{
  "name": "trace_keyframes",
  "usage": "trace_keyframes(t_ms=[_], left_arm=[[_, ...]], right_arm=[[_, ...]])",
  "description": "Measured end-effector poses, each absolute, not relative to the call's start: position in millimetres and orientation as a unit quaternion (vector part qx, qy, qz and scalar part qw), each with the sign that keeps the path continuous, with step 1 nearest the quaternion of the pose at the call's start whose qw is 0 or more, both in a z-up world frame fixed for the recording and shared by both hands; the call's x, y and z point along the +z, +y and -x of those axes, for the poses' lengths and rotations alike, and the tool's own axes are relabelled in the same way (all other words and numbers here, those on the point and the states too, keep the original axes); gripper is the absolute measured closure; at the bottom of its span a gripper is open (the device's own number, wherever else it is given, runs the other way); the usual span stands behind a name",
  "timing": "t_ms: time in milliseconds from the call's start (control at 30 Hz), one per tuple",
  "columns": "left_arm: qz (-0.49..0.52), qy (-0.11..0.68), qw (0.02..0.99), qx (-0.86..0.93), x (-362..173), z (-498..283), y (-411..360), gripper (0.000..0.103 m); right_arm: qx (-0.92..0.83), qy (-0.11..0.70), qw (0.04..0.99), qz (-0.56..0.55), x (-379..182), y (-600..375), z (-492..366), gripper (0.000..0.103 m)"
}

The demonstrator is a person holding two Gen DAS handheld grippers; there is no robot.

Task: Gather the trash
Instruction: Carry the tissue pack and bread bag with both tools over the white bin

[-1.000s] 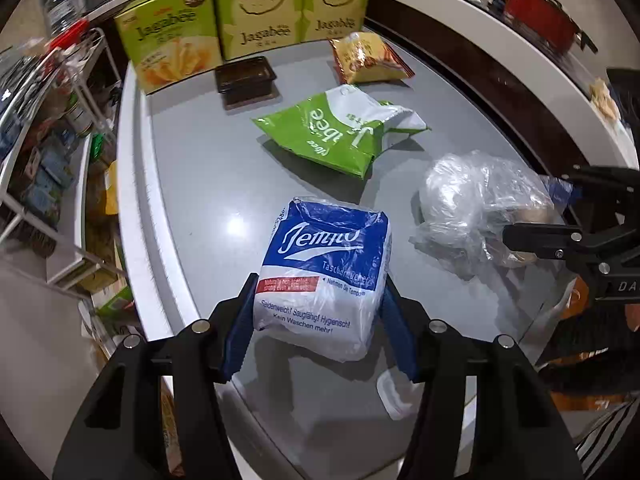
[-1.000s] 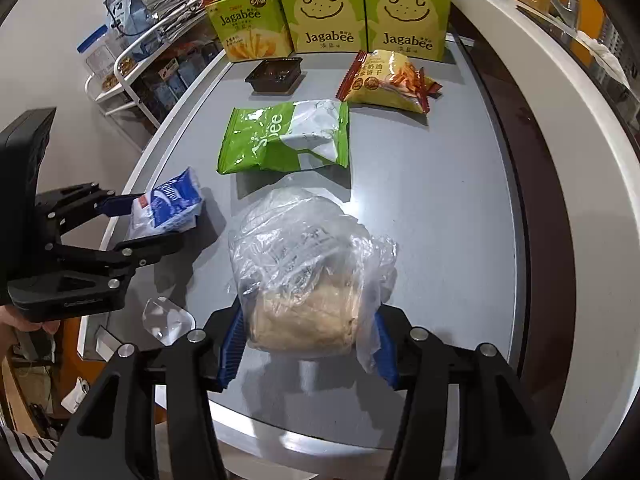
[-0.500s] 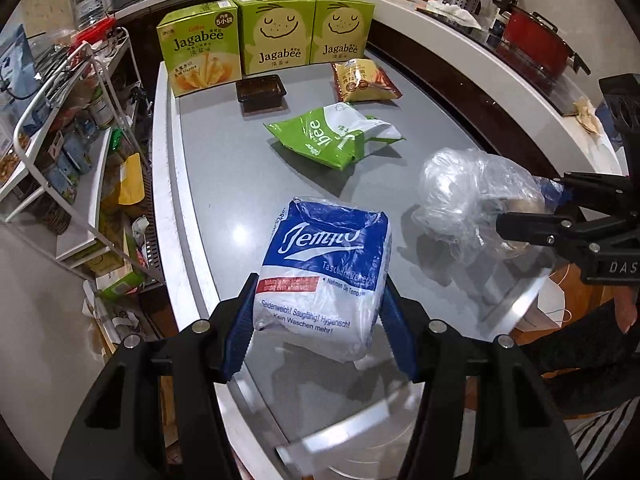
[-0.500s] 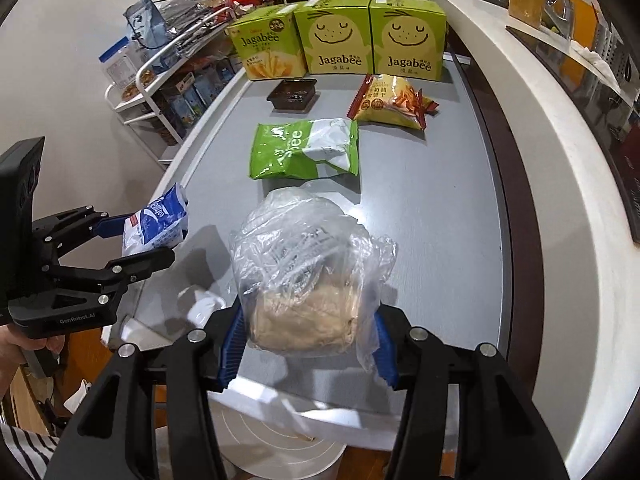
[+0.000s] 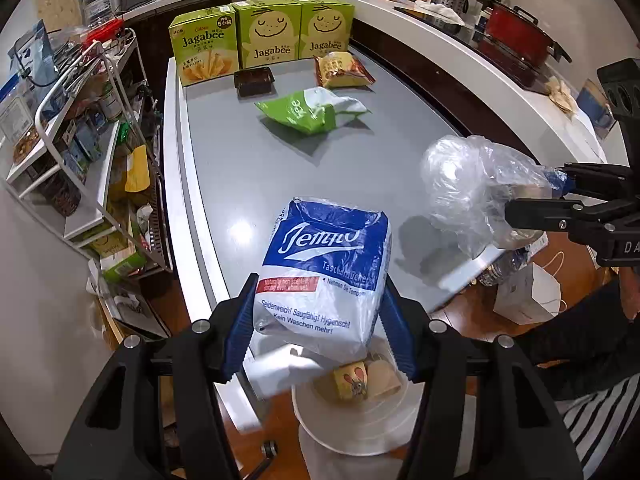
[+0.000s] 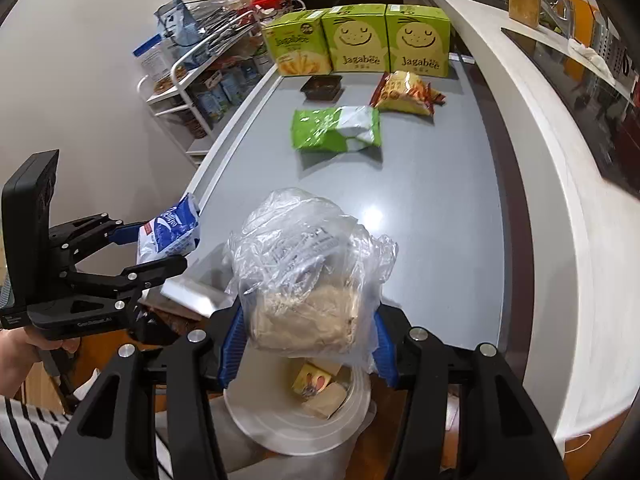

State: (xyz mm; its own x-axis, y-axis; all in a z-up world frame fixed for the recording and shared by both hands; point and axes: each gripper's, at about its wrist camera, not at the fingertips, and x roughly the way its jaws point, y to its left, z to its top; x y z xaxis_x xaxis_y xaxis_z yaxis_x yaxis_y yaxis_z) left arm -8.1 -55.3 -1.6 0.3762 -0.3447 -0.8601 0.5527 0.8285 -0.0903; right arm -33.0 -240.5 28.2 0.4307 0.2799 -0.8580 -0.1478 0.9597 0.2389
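Two tools are in my views, each clamped on a piece of trash and held past the near edge of the grey table [image 5: 248, 168], above a white bin [image 6: 280, 428] standing on the floor below. Largest of what I carry is the clear plastic bag [image 6: 308, 272] with a pale crumbly lump inside: it sits squarely between the blue pads of my right tool [image 6: 306, 346], which press its lower sides, and most of the bag bulges up and forward of the fingers. From the left wrist view I see that same bag [image 5: 472, 192] off to my right, hanging out from the right tool [image 5: 556, 200]. Next is the blue and white tissue pack [image 5: 328, 268], pinched at its lower half by my left tool [image 5: 316, 332], its printed face towards the camera and its top edge tilted away over the table's edge. Inside the bin I can make out a small yellow carton [image 6: 310, 382] and a beige piece beside it. Back on the table lie a green snack bag [image 6: 336, 128], an orange snack packet [image 6: 404, 94] and a dark tray [image 6: 322, 86] before three green boxes [image 6: 356, 42].
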Motion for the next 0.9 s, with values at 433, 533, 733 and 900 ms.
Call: trace_keyframes(t_ms=[433, 533, 733, 900], left_arm=[[-0.108, 0.519, 0.8, -0.283, -20.0, 71.3, -43.8, 0.045], [-0.111, 0.526, 0.793, -0.286, -25.9, 80.1, -44.2, 0.045], [-0.122, 0.545, 0.777, -0.291, -43.8, 97.5, -45.8, 0.045], [-0.136, 0.563, 0.761, -0.292, -63.0, 107.3, -46.9, 0.045]], right_arm=[[0.154, 0.556, 0.815, -0.052, 10.4, -222.6, 87.4, 0.052], [0.158, 0.568, 0.806, -0.054, 3.6, -220.6, 97.3, 0.052], [0.161, 0.595, 0.786, -0.033, -18.7, -213.9, 113.4, 0.052], [0.16, 0.627, 0.763, -0.019, -45.2, -210.3, 120.4, 0.052]])
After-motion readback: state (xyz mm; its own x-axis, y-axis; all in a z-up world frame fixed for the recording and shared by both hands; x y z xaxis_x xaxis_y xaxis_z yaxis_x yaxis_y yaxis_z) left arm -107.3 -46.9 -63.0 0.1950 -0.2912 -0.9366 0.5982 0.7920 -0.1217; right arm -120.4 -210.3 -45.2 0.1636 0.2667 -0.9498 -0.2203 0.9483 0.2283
